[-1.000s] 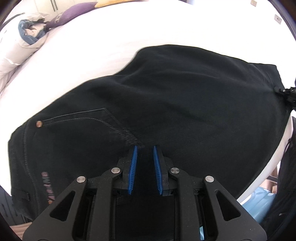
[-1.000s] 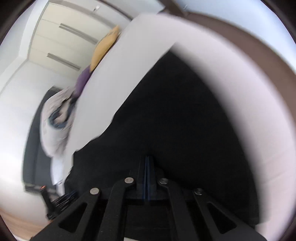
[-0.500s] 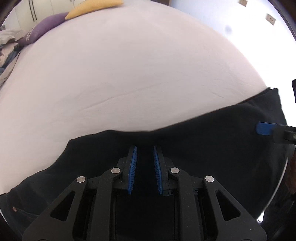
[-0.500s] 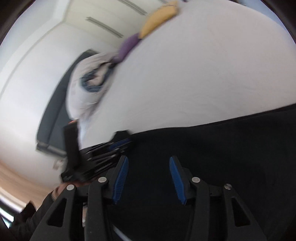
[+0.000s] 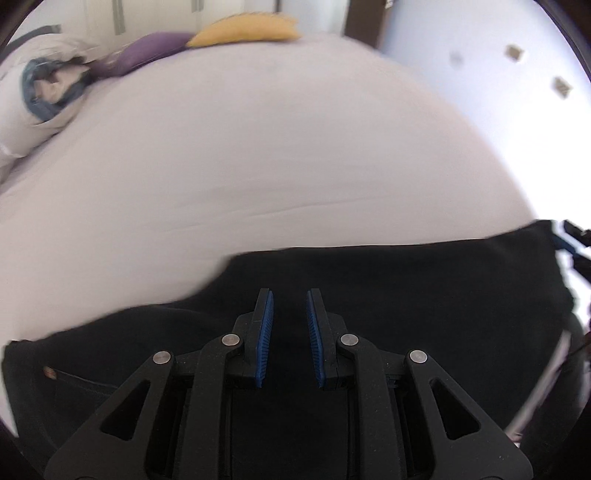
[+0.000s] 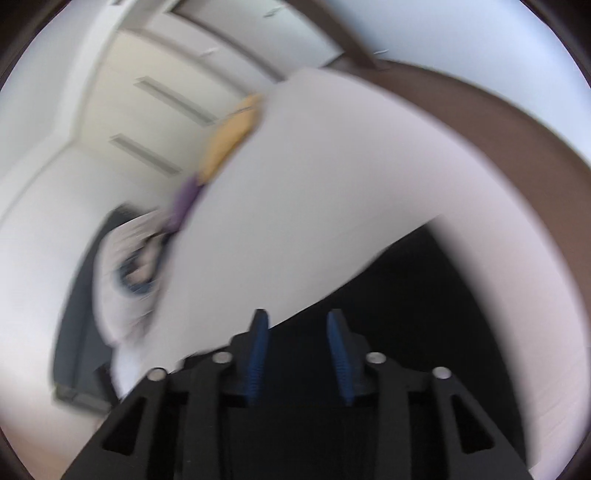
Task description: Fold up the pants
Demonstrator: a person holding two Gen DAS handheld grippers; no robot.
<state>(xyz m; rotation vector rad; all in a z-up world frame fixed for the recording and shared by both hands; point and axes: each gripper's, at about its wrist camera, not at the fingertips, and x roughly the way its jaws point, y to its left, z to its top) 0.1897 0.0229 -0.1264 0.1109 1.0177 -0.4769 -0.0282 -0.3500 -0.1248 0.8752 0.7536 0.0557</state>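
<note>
Black denim pants [image 5: 406,295] lie along the near side of a white bed sheet [image 5: 258,147], a copper pocket rivet [image 5: 47,371] showing at the left. My left gripper [image 5: 289,295] is low on them, its blue pads a narrow gap apart with black cloth filling the gap; it looks shut on the pants. My right gripper [image 5: 576,243] shows blurred at the pants' right end. In the right wrist view the right gripper [image 6: 297,317] hangs over the pants' [image 6: 424,314] edge. Its jaws are closing with nothing pinched between the pads.
A yellow pillow [image 5: 243,29], a purple pillow [image 5: 147,50] and a white bundle holding a blue garment [image 5: 40,88] sit at the far left of the bed. A brown bed frame [image 6: 498,122] rims the mattress, with pale wardrobe doors [image 6: 166,92] behind.
The right gripper, shut on the pants a second ago, has let go and stands open. The pants' far edge now lies much nearer the left gripper. Both views have swung, and the left jaws are unchanged.
</note>
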